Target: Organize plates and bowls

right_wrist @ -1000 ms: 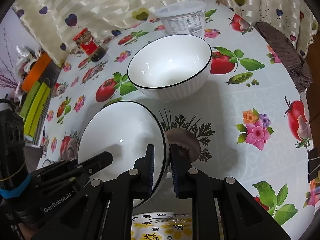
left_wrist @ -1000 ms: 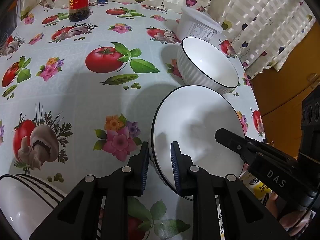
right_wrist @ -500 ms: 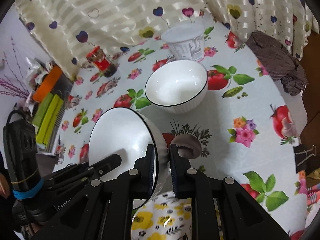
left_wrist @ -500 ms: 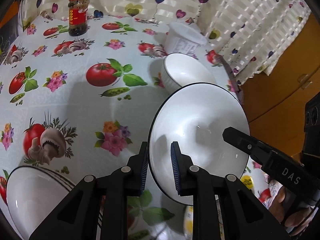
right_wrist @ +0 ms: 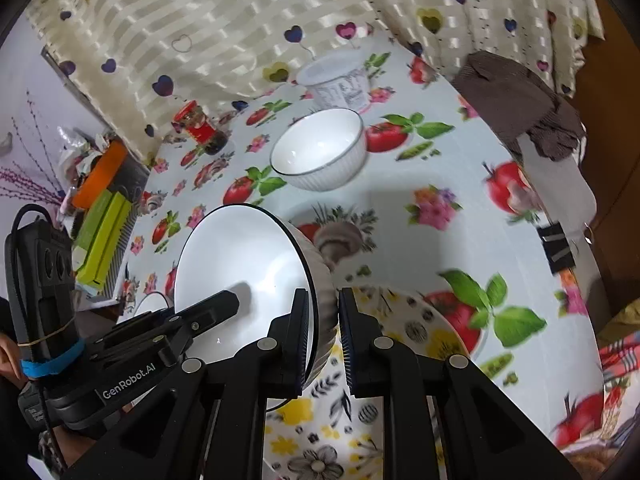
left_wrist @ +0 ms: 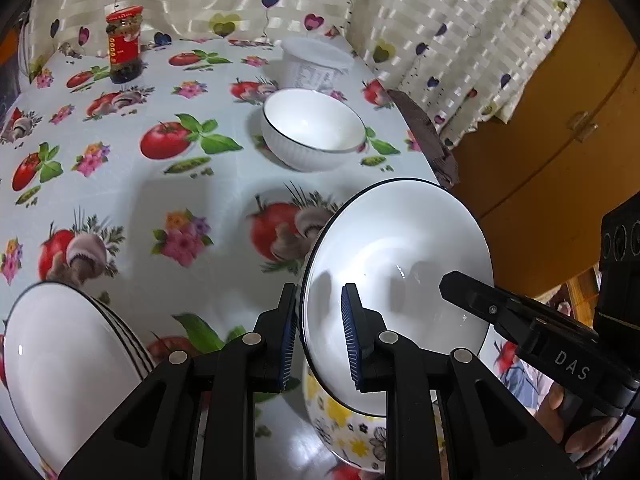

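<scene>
White bowl [left_wrist: 396, 280] is pinched at its rim by both tools, left [left_wrist: 318, 336] and right [right_wrist: 323, 340], so it stays steady above the flowery plate [right_wrist: 400, 320].

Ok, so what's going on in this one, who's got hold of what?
Both handheld grippers grip one white black-rimmed bowl by opposite sides of its rim: the left gripper and the right gripper. The bowl is tilted in the air above a yellow-flowered dish. A second white ribbed bowl sits farther back on the tomato-print tablecloth, and a stack of white plates lies at the left.
</scene>
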`<state>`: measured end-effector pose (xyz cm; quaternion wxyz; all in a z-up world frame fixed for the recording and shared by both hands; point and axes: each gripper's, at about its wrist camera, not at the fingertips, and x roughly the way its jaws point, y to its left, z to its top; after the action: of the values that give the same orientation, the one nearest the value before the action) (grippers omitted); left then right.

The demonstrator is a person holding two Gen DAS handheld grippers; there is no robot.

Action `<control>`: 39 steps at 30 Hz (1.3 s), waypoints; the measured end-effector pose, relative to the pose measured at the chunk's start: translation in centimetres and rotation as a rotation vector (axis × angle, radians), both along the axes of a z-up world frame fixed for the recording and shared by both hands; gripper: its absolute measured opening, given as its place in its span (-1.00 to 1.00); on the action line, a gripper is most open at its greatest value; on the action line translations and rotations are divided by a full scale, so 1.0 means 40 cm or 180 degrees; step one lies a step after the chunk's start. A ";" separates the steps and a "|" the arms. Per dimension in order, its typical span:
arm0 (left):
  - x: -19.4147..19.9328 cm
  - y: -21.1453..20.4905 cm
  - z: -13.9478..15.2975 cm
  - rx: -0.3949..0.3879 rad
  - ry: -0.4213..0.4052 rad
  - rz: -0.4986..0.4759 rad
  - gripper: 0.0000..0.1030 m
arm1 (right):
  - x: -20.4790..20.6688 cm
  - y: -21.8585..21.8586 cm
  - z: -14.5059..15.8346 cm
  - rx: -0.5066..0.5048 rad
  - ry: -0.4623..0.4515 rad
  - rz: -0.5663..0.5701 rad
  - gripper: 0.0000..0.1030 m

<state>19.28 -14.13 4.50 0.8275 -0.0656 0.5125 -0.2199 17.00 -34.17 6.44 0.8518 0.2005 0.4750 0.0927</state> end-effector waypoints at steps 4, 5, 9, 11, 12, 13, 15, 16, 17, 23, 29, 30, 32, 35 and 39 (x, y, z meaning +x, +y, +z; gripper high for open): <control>-0.025 -0.015 -0.008 -0.0015 0.0012 -0.0043 -0.58 | -0.034 -0.016 -0.010 -0.0005 0.0022 -0.0046 -0.70; -0.031 -0.019 -0.010 -0.0020 0.0018 -0.0049 -0.58 | -0.043 -0.019 -0.013 0.0005 0.0026 -0.0058 -0.70; -0.055 -0.037 -0.024 0.0020 0.0033 -0.0100 -0.58 | -0.071 -0.031 -0.027 0.0013 0.0049 -0.0106 -0.70; -0.066 -0.045 -0.030 0.0053 0.0018 -0.0132 -0.58 | -0.087 -0.037 -0.037 0.0018 0.0072 -0.0128 -0.70; -0.071 -0.049 -0.034 0.0061 0.0024 -0.0145 -0.58 | -0.093 -0.040 -0.038 0.0017 0.0072 -0.0130 -0.70; -0.075 -0.051 -0.037 0.0058 0.0035 -0.0154 -0.58 | -0.100 -0.041 -0.040 0.0011 0.0073 -0.0135 -0.70; -0.084 -0.056 -0.048 0.0068 0.0056 -0.0174 -0.58 | -0.114 -0.045 -0.045 -0.0007 0.0071 -0.0141 -0.70; -0.088 -0.058 -0.052 0.0077 0.0065 -0.0179 -0.58 | -0.118 -0.046 -0.047 -0.0009 0.0074 -0.0139 -0.70; -0.093 -0.061 -0.055 0.0093 0.0063 -0.0191 -0.58 | -0.122 -0.047 -0.050 -0.0014 0.0083 -0.0143 -0.70; -0.109 -0.075 -0.074 0.0193 0.0076 -0.0241 -0.58 | -0.138 -0.053 -0.073 -0.0011 0.0145 -0.0153 -0.70; -0.120 -0.091 -0.087 0.0275 0.0085 -0.0285 -0.58 | -0.144 -0.060 -0.098 -0.0010 0.0218 -0.0167 -0.70; -0.121 -0.094 -0.090 0.0286 0.0088 -0.0290 -0.58 | -0.143 -0.062 -0.100 -0.0005 0.0225 -0.0170 -0.70; -0.123 -0.101 -0.098 0.0319 0.0107 -0.0313 -0.58 | -0.146 -0.066 -0.106 -0.0019 0.0233 -0.0178 -0.70; -0.128 -0.113 -0.102 0.0407 0.0072 -0.0326 -0.58 | -0.146 -0.070 -0.111 -0.0018 0.0246 -0.0182 -0.70; -0.127 -0.115 -0.102 0.0403 0.0053 -0.0328 -0.58 | -0.145 -0.071 -0.115 -0.0037 0.0252 -0.0178 -0.70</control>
<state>14.19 -18.72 0.43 0.8132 0.0114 0.5350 -0.2288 11.18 -37.02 1.86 0.8357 0.2123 0.5031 0.0580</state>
